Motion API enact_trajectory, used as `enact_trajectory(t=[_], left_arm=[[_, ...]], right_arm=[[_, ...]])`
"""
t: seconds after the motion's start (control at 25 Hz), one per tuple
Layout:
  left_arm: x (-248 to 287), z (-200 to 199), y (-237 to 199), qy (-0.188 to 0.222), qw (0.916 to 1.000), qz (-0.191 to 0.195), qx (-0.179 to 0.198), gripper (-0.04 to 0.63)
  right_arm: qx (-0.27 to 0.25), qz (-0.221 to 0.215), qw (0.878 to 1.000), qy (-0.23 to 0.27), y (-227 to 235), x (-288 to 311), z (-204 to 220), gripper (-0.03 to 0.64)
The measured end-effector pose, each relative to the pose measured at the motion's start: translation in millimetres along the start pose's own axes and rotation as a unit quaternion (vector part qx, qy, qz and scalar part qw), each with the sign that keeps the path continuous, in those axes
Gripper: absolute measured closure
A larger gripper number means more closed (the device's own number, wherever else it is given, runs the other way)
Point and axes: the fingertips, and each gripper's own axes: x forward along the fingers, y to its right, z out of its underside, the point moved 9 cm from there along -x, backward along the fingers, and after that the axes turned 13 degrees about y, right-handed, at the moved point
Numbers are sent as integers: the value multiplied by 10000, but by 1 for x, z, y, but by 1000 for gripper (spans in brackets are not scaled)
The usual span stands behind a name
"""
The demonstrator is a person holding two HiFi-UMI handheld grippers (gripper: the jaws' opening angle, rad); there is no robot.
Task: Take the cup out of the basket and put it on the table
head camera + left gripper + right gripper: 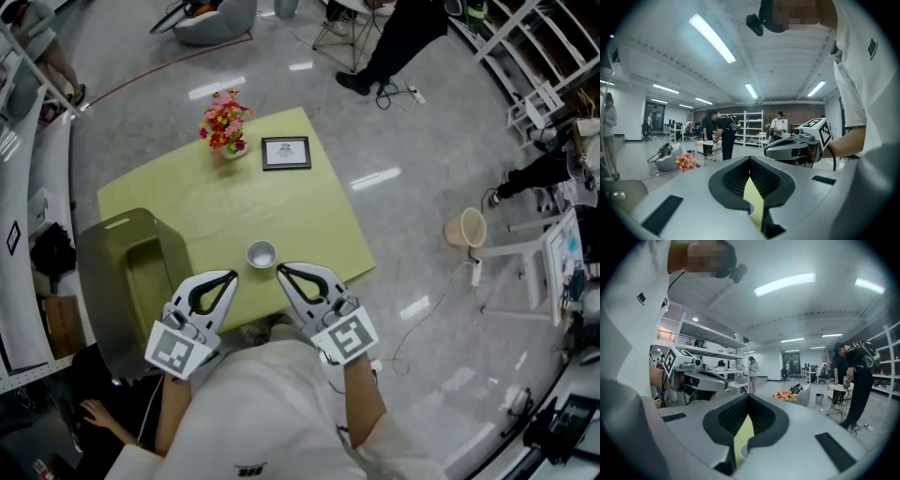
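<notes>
A small white cup [261, 254] stands upright on the yellow-green table [309, 220], close to its near edge. The olive-green basket [129, 272] sits at the table's left corner, its inside dark and bare where I can see into it. My left gripper [231, 276] and right gripper [280, 271] hover side by side just short of the cup, one on each side, both shut with nothing in them. In the left gripper view the left gripper [750, 158] points level, with the right gripper [792, 147] beside it. The right gripper view shows the right gripper [747, 395] and the left gripper [701, 379].
A vase of red and yellow flowers [225, 127] and a framed picture [286, 153] stand at the table's far side. On the floor to the right lie a beige bucket [466, 228], a white stand [525, 258] and cables. A person [394, 42] stands beyond the table.
</notes>
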Motion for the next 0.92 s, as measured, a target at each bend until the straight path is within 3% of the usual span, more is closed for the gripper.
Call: enact_trajectory(t=[0.2, 0.92], left_arm=[[-4, 0, 4, 69, 10000, -1, -5, 584], [-11, -3, 11, 141, 9999, -15, -4, 584]], right_arm=[[-346, -145, 9983, -447, -6, -8, 5, 609], [-436, -83, 9978, -493, -13, -16, 1, 609]])
